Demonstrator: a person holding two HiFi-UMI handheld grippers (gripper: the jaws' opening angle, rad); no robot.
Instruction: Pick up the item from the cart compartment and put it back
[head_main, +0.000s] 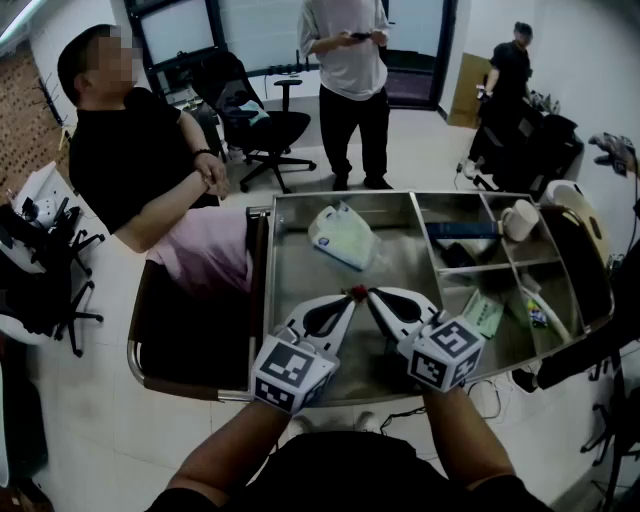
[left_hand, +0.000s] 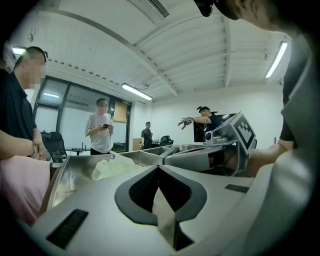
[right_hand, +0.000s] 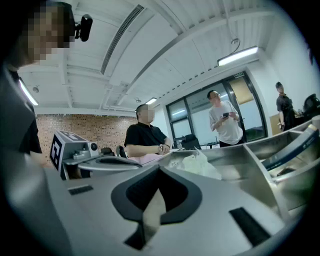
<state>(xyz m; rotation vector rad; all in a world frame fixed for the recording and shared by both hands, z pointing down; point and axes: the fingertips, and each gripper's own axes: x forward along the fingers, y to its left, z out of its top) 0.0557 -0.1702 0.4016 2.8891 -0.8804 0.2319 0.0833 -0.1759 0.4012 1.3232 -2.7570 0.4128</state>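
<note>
A pale green and white packet (head_main: 340, 238) lies in the large left compartment of the steel cart (head_main: 272, 300), towards its far side. My left gripper (head_main: 351, 295) and right gripper (head_main: 371, 295) hover over the near part of that compartment, tips almost meeting, both shut with nothing between the jaws. In the left gripper view the shut gripper (left_hand: 159, 169) points at the packet (left_hand: 112, 167), with the right gripper (left_hand: 220, 145) alongside. The right gripper view has its shut gripper (right_hand: 159, 170) facing the packet (right_hand: 197, 164), and the left gripper (right_hand: 95, 159) beside it.
Smaller compartments on the cart's right hold a white roll (head_main: 520, 218), a dark flat item (head_main: 465, 230) and a green packet (head_main: 483, 312). A seated person (head_main: 140, 160) is close to the cart's left edge. One person (head_main: 352, 70) stands behind it, near office chairs (head_main: 255, 120).
</note>
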